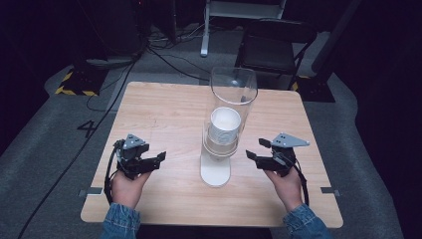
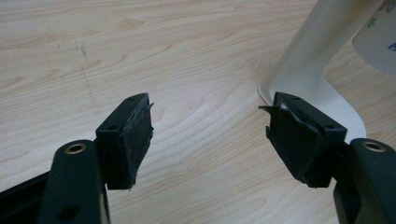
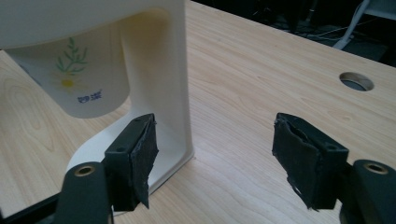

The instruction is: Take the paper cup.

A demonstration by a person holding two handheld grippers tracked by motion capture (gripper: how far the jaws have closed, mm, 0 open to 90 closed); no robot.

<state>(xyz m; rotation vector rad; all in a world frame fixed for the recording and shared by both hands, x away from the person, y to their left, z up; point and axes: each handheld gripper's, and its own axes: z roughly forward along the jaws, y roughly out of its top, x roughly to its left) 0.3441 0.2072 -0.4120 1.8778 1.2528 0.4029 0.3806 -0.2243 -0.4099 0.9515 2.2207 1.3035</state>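
Note:
A cup dispenser stands mid-table: a clear tube [image 1: 233, 94] on a white stand [image 1: 215, 172]. A stack of white paper cups [image 1: 225, 124] sits inside the tube, and the lowest cup [image 3: 79, 81], printed with a daisy, hangs out below. My left gripper [image 1: 158, 158] is held left of the stand, open and with nothing between its jaws; the stand's foot [image 2: 327, 100] lies just past its right jaw. My right gripper [image 1: 255, 149] is held right of the stand, open, also holding nothing, with the stand's upright [image 3: 161, 88] behind its left jaw.
The light wooden table [image 1: 164, 114] has a round cable hole [image 3: 356, 81] near its far edge. A black chair [image 1: 271, 47] and cables [image 1: 169, 57] lie on the grey floor beyond the table.

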